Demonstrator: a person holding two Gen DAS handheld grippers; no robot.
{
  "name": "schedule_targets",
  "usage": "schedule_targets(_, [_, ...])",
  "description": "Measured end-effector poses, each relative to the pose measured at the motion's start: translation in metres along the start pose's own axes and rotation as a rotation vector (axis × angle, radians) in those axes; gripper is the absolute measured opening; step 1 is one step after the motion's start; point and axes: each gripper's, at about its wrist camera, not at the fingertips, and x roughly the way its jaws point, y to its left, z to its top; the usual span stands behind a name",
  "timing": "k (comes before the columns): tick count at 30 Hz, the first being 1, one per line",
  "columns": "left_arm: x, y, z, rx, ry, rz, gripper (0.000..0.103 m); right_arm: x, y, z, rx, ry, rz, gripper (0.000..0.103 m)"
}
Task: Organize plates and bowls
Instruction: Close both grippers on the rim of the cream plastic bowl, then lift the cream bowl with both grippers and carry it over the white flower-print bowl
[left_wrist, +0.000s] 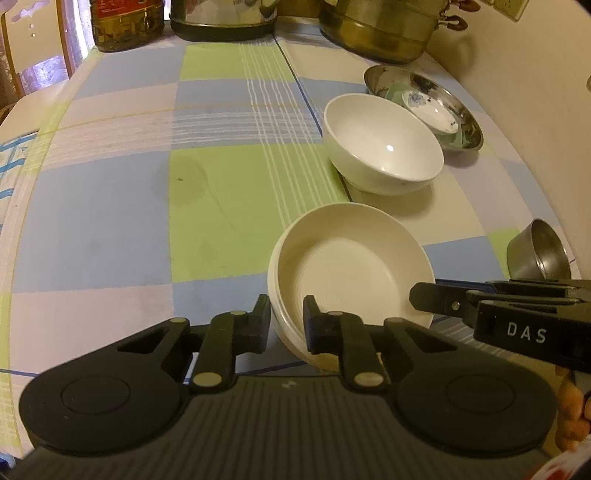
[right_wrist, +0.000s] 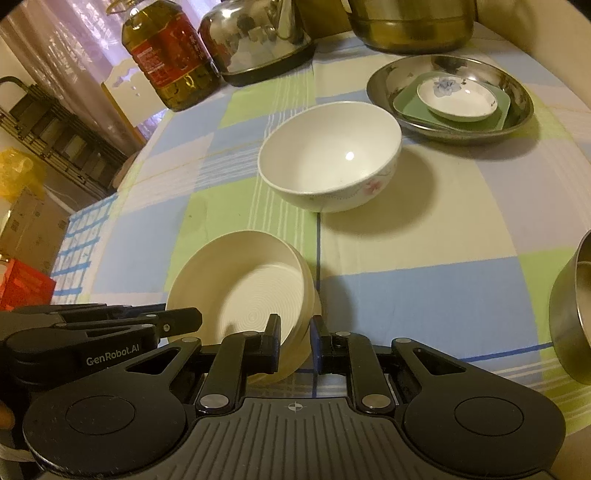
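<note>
Two handheld grippers clamp a cream ribbed dish (left_wrist: 351, 273) by opposite sides of its rim at the near edge of a checked tablecloth (left_wrist: 122, 206), a sorting job seemingly only partly done. The left gripper (left_wrist: 287, 321) pinches the dish's left wall, one finger inside and one outside; the right gripper (right_wrist: 295, 338) does the same on the right wall, and the dish sits tilted between them. Just beyond it, toward the middle of the table, a white bowl (right_wrist: 328, 158) stands alone, not yet stacked. Toward the far right corner, a steel plate (right_wrist: 450, 98) already carries a green square plate (right_wrist: 495, 118) and a small flowered saucer (right_wrist: 456, 99). A steel cup (left_wrist: 539, 251) waits at the right edge.
</note>
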Motion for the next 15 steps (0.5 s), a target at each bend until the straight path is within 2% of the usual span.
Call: schedule_targets(15, [-0.057, -0.007, 0.024, -0.009, -0.152, -0.026, 0.017, -0.046, 0.016, 0.021, -0.032, -0.079, 0.053, 0.017])
